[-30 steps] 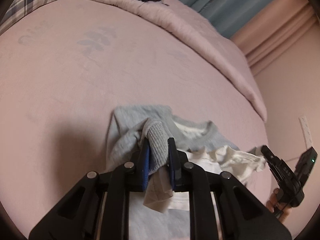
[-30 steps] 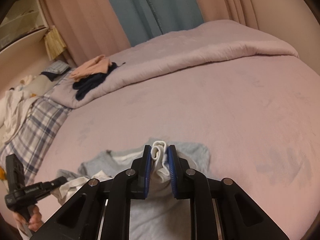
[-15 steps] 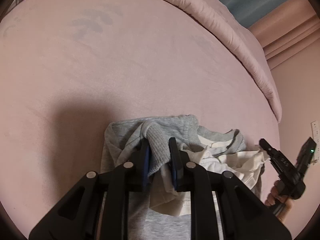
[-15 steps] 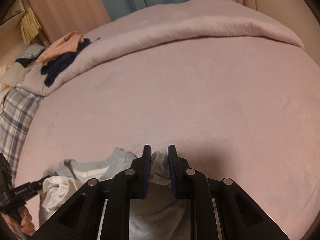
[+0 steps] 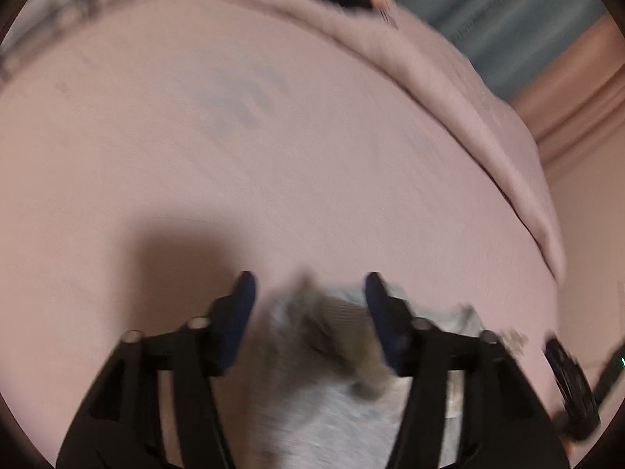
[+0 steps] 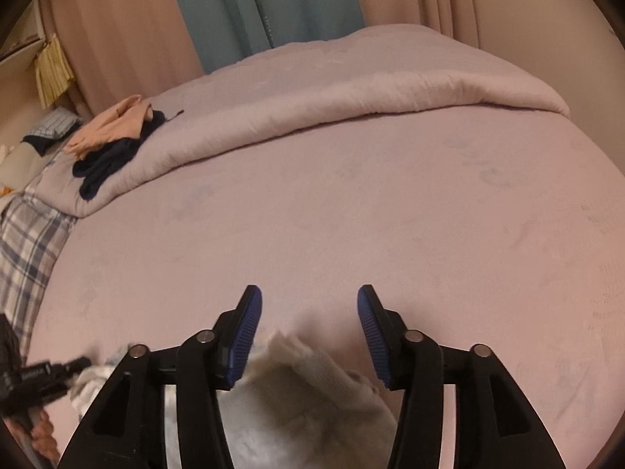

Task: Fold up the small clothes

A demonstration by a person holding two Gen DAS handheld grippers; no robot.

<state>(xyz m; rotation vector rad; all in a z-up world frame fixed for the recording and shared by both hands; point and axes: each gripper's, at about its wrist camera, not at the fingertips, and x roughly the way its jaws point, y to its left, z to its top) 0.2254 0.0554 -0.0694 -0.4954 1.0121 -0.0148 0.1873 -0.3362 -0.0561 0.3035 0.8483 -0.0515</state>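
Observation:
A small grey sweatshirt [image 5: 324, 398] with white lining lies bunched on the pink bed sheet [image 5: 195, 148]. My left gripper [image 5: 308, 285] is open, its jaws spread on either side of the garment's ribbed grey cuff [image 5: 343, 312]; this view is blurred. My right gripper [image 6: 308, 297] is open too, with the garment's pale edge [image 6: 297, 355] lying loose between its jaws. The left gripper shows at the lower left of the right wrist view [image 6: 35, 375], and the right gripper at the lower right of the left wrist view [image 5: 570, 375].
A folded pink duvet [image 6: 351, 90] runs across the far side of the bed. A peach and dark navy pile of clothes [image 6: 113, 136] lies on its left end. A plaid pillow [image 6: 23, 258] is at the left. Curtains [image 6: 265, 8] hang behind.
Both grippers have opened and let go of the garment, which now lies loose on the sheet. The left wrist camera is moving, so its view is blurred.

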